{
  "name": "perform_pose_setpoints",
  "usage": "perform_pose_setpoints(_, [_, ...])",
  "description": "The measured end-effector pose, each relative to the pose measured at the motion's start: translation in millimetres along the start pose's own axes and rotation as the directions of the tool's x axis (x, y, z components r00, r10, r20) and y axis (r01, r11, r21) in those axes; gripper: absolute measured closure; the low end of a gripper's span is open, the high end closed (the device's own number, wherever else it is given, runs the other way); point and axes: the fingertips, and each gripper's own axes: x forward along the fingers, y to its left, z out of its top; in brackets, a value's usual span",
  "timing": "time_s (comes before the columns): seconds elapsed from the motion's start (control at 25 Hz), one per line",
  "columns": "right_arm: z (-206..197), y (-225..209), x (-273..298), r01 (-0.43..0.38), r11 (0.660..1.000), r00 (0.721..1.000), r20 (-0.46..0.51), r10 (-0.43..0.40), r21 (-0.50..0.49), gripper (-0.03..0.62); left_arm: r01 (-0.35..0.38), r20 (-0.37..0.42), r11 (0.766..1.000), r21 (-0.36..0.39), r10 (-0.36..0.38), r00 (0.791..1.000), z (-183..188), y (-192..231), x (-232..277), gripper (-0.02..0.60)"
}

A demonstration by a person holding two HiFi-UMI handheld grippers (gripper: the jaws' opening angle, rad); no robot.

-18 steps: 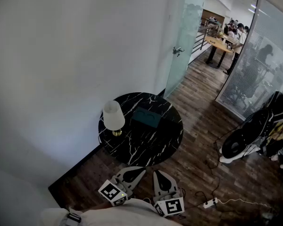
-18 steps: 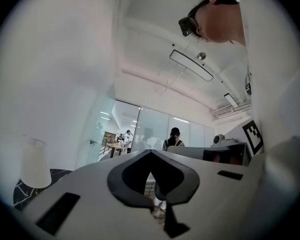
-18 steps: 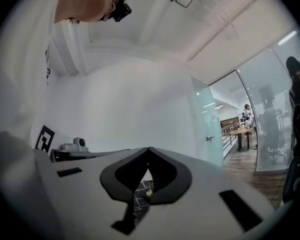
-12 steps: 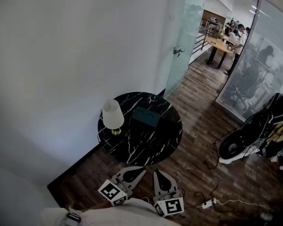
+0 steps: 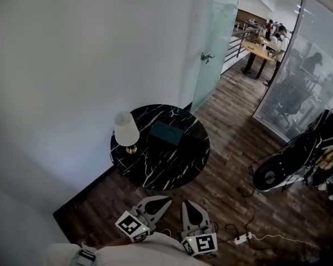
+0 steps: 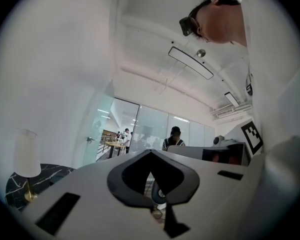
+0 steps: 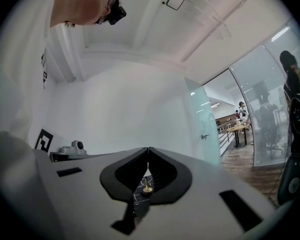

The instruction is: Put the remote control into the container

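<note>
A dark teal container (image 5: 166, 133) sits on a round black marble table (image 5: 172, 168), to the right of a white lamp (image 5: 125, 131). I cannot make out a remote control in any view. Both grippers are held low, close to the person's body and short of the table. The left gripper (image 5: 167, 199) and the right gripper (image 5: 186, 203) are shut and hold nothing. In the left gripper view the jaws of the left gripper (image 6: 151, 151) meet at the tip, with the lamp (image 6: 26, 154) at far left. Those of the right gripper (image 7: 148, 149) are also together, and the lamp's brass base (image 7: 147, 189) shows through their opening.
A white wall stands behind the table. A frosted glass door (image 5: 213, 43) is at the back. A floor fan (image 5: 277, 168) and a power strip (image 5: 241, 239) with cables lie on the wooden floor to the right. People stand around a distant desk (image 5: 261, 51).
The head camera has shifted, so the table and lamp sit slightly further left and up in the frame. Both grippers stay shut in the same place.
</note>
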Motion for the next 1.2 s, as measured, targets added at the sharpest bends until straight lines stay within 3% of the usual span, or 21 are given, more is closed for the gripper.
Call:
perform_pose_setpoints(0.24, [-10,-15,-5,-0.005,1.000,0.999,-0.033,0.006,0.029,0.585,-0.009,-0.015,1.000,-0.004,0.009,1.000,-11,-6,10,0.582])
perform_pose_setpoints(0.4, [-27,-25,-2,-0.012,1.000,0.995,-0.095,0.012,0.002,0.585,-0.037,-0.011,0.999,-0.025,0.037,0.999,-13,4,12,0.581])
perform_pose_setpoints(0.56, [-27,-28,21,-0.022,1.000,0.997,-0.080,0.023,0.007,0.585,-0.042,-0.013,0.999,-0.034,0.042,0.999,-15,24,19,0.581])
perform_pose_setpoints(1.2, [-27,-37,212,-0.048,0.997,0.994,-0.099,0.042,-0.059,0.585,-0.041,0.025,0.999,-0.004,0.041,0.999,29,207,53,0.581])
